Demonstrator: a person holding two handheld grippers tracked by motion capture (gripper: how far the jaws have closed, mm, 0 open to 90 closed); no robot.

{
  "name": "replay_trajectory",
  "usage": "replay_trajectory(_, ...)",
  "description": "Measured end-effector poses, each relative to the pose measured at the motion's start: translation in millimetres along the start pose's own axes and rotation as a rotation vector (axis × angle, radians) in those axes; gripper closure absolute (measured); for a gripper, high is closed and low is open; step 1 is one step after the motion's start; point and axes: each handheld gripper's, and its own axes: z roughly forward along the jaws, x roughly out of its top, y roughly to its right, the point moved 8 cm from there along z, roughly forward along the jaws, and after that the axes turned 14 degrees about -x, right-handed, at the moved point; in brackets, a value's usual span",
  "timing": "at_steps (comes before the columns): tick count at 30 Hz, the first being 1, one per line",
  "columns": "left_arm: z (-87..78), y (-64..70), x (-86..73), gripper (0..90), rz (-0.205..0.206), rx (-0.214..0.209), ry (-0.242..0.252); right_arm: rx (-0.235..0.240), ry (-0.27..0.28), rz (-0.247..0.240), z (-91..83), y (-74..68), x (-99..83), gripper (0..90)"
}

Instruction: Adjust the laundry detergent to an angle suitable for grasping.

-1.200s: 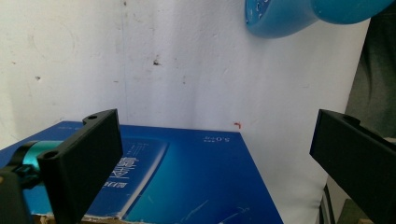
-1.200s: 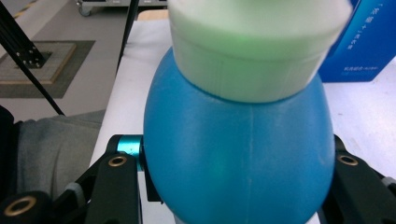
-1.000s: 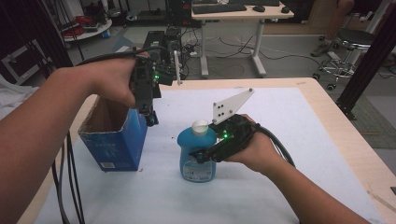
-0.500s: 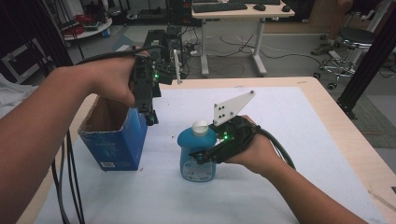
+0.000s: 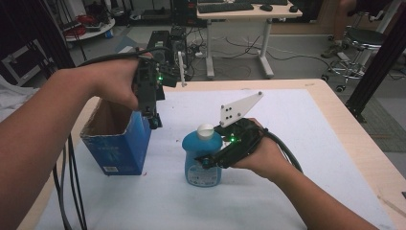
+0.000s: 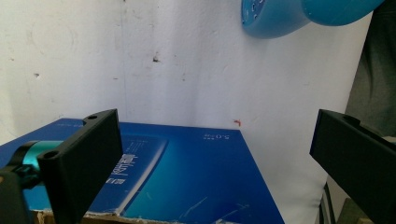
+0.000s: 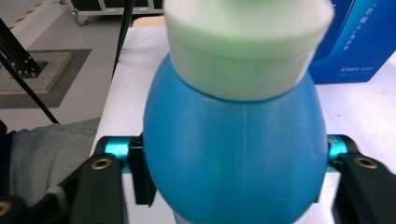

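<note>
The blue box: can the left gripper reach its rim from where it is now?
Probably yes. The left gripper hangs open right above the near wall of the blue box, and nothing lies between them. The blue bottle stands apart, in the right gripper.

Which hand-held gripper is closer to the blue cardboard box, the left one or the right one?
The left. The left hand-held gripper hangs open just above the blue cardboard box, at its near corner. The right hand-held gripper is farther away, clamped on the blue bottle.

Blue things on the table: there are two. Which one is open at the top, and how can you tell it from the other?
The box, under the left gripper: its top is open. The bottle, clamped in the right gripper, wears a white cap.
</note>
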Motion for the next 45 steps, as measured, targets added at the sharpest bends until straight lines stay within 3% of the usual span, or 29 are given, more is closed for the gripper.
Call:
replay_trajectory(15, 0.1, 0.8, -0.7, 2.4, -0.007, 0.001, 0.005, 0.009, 0.012, 0.007, -7.3, -1.2, 0.4, 34.2)
replay_trajectory(45, -0.9, -0.2, 0.2, 2.4, -0.005, 0.002, 0.002, -0.019, -0.018, 0.021, -25.4, 5.6, -5.7, 22.5)
